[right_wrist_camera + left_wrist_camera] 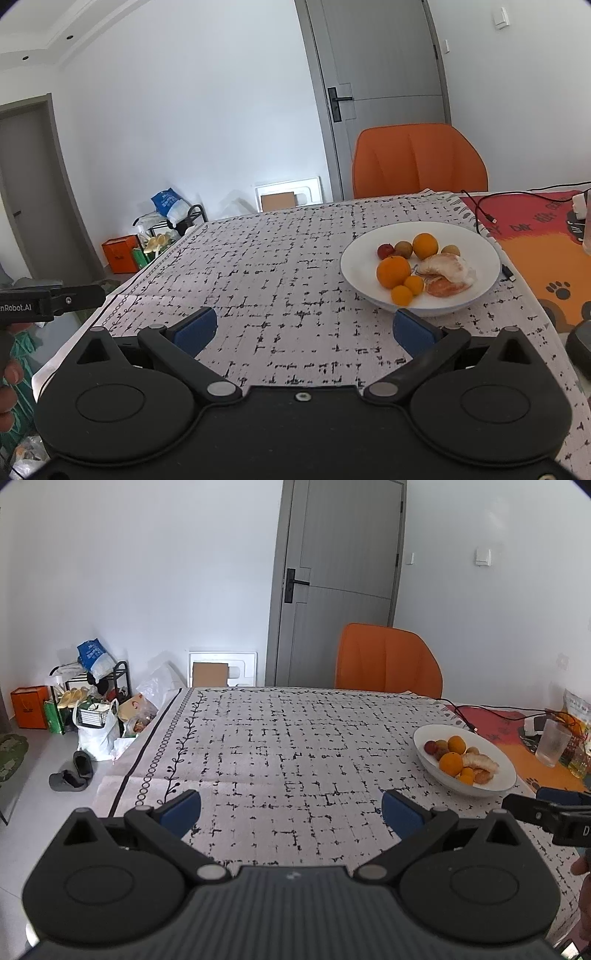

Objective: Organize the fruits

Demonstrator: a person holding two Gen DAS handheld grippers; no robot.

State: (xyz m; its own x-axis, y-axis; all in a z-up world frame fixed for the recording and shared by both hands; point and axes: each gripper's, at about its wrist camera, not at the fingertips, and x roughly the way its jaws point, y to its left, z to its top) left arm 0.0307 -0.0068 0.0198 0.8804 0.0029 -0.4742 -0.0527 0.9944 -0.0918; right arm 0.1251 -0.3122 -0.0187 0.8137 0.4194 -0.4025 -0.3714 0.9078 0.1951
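A white bowl [369,240] stands on the patterned tablecloth, right of centre. It holds two oranges [393,272], small kumquats [402,295], peeled pomelo pieces [448,271], brownish round fruits and a small red one [385,250]. The bowl also shows in the left wrist view [496,755] at the right. My left gripper [291,810] is open and empty above bare cloth, left of the bowl. My right gripper [303,328] is open and empty, its right finger [412,330] just in front of the bowl's near rim.
An orange chair [419,160] stands at the table's far side before a grey door. A cable [480,214], a glass [553,742] and packets lie on the orange mat at the right. Bags and a shoe rack [92,686] crowd the floor at the left.
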